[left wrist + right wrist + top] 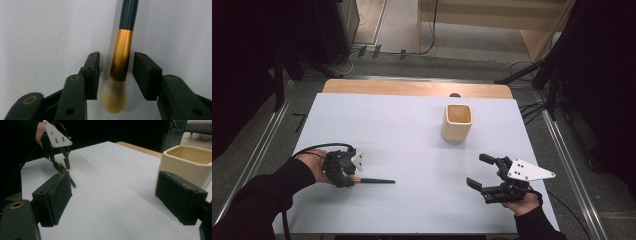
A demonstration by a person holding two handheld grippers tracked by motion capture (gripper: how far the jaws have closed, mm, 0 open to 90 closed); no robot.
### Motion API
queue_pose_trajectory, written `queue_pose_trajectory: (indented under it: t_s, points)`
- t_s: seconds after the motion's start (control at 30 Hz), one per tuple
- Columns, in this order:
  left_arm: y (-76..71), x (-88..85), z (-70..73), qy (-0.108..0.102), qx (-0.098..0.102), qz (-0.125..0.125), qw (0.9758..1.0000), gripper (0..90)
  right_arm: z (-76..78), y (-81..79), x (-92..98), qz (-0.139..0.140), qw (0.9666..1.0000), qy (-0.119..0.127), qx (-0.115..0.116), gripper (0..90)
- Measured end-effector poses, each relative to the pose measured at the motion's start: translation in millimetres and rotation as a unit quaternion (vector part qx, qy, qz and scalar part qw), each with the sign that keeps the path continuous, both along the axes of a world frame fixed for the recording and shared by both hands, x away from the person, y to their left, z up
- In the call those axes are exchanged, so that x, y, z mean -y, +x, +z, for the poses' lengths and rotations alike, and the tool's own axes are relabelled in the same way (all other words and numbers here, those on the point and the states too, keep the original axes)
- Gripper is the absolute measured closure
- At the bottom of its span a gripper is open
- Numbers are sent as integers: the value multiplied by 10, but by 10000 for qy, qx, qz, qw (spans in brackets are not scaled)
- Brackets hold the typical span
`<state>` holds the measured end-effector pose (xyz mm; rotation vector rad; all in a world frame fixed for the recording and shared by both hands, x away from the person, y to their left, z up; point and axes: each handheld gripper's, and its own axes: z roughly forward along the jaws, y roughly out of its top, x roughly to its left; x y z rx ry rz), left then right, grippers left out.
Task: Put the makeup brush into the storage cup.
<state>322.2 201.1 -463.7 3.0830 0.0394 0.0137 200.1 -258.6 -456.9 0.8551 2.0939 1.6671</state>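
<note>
We judge this early: the makeup brush (pixel 121 57) lies flat on the table (pixel 412 125), not yet lifted. Our left gripper (pixel 117 72) straddles its gold ferrule, bristles nearest us, handle pointing away; jaws apart, pads not touching (small gaps either side). Our right gripper (pixel 482 172) sits wide open, empty, the beige cup (pixel 457 121) beyond it. Grasp, lift and probably cup placement remain.
</note>
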Motion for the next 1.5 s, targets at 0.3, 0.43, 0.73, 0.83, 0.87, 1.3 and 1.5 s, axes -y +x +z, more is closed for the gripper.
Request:
queue_pose_trajectory:
  t_s: [0.3,0.43,0.73,0.83,0.87,1.3,1.5]
  points:
    - [-68,12,-6,36,32,-205,9998,759,-1,2,1,-12,10000,-24,-13,142]
    - [-47,0,-7,-28,-30,-169,9998,768,-2,3,0,1,10000,-22,-16,142]
    - [-6,-37,14,-153,-323,-48,9993,770,-8,13,0,0,10000,-8,-18,142]
    - [9,-57,61,-272,-354,63,9990,770,-8,12,-1,8,10000,-2,-8,142]
    - [12,-65,79,-321,-364,143,9987,770,-9,11,-2,11,10000,-2,4,142]
    - [25,-142,487,-1850,-275,868,9785,770,-6,23,-3,67,9998,180,30,143]
    - [-32,-103,601,-2392,-244,996,9655,770,1,28,-19,147,9997,195,-33,144]
